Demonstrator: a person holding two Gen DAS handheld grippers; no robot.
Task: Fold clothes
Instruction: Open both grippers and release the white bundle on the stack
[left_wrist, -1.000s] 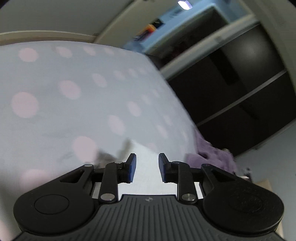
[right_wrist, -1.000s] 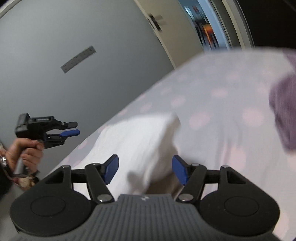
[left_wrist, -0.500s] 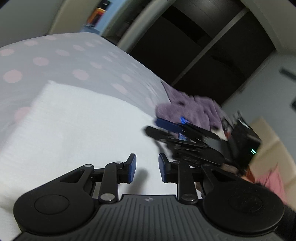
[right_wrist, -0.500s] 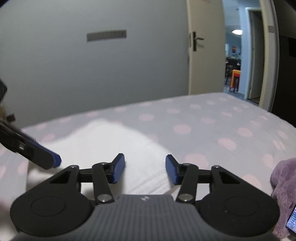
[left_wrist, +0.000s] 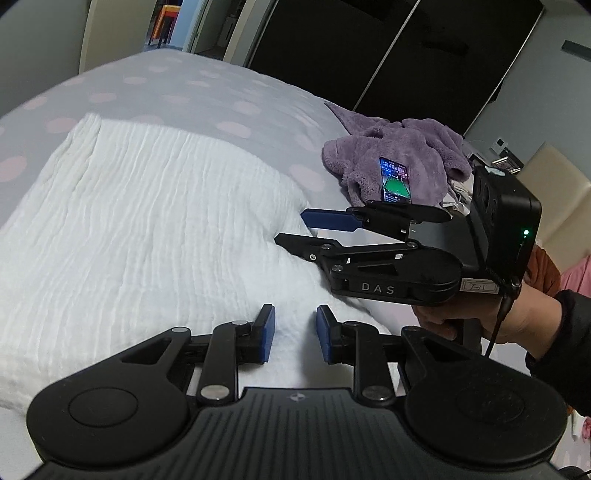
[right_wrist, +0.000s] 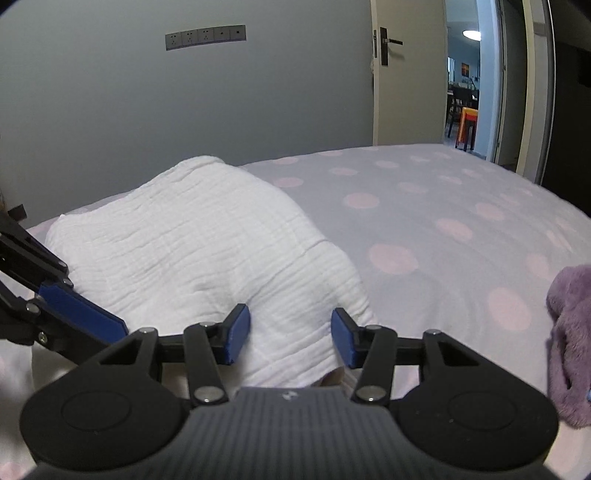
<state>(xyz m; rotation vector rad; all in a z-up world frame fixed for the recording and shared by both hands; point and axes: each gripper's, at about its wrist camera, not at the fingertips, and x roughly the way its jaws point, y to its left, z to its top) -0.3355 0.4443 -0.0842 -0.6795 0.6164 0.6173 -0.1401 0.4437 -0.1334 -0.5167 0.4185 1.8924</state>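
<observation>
Under both parted grippers (left (left_wrist: 291, 334), right (right_wrist: 290, 334)) lies the ungrasped white cloth (left_wrist: 155, 221).

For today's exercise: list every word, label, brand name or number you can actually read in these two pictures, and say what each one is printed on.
"DAS": white letters on the black body of the right gripper, left wrist view.
White label strip at that gripper's rear: marks too small to read.
Lit phone on the purple fleece garment: screen text too small to read.
Wall socket panel: no readable text.
</observation>
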